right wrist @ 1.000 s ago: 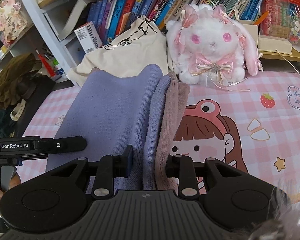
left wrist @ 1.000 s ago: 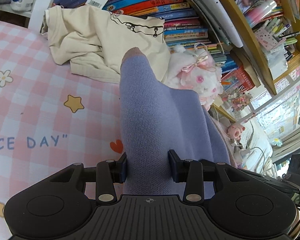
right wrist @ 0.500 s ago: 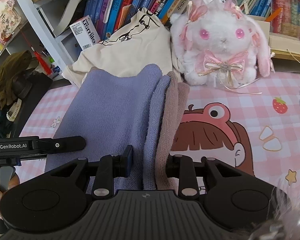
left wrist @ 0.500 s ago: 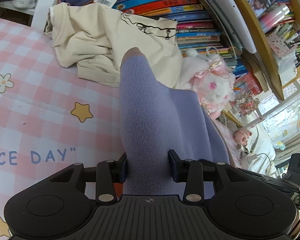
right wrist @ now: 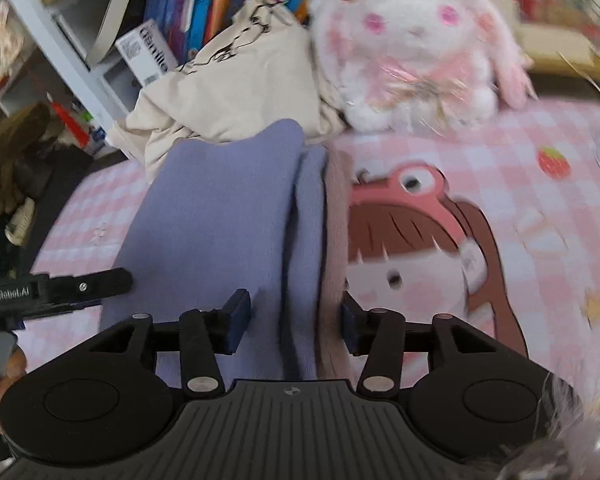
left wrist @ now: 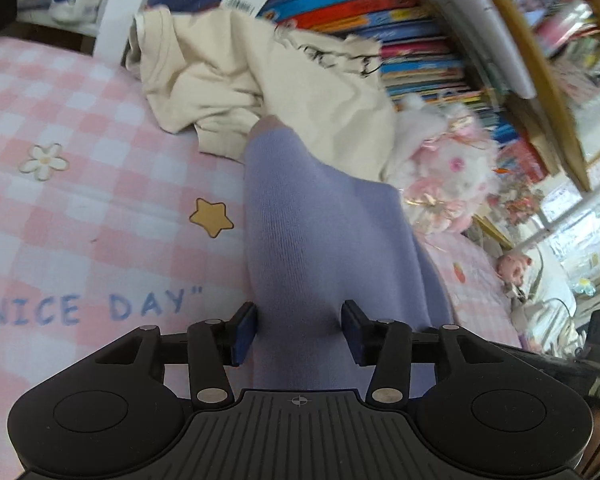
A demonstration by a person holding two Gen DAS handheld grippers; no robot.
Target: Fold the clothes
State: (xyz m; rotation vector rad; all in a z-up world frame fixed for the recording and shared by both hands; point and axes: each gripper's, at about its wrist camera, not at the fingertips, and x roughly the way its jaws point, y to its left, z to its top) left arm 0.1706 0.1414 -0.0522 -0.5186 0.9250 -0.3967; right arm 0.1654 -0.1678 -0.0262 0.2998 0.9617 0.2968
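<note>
A lilac knit garment with a mauve inner layer (right wrist: 228, 220) is folded and held up over the pink checked cloth. My left gripper (left wrist: 299, 334) is shut on its left edge (left wrist: 312, 240). My right gripper (right wrist: 292, 322) is shut on its right edge, where the lilac and mauve layers bunch between the pads. The left gripper's finger (right wrist: 84, 286) shows at the left of the right wrist view. A crumpled cream T-shirt (left wrist: 260, 80) lies beyond the garment against the bookshelf; it also shows in the right wrist view (right wrist: 236, 84).
A white and pink plush rabbit (right wrist: 416, 48) sits at the back next to the T-shirt. A bookshelf full of books (left wrist: 360, 12) stands right behind. The pink checked cloth (left wrist: 80, 200) with cartoon prints covers the surface. Dark clutter lies off its left edge (right wrist: 16, 168).
Both grippers have moved forward toward the T-shirt and the plush rabbit, carrying the lilac garment with them. The grip on the garment is the same.
</note>
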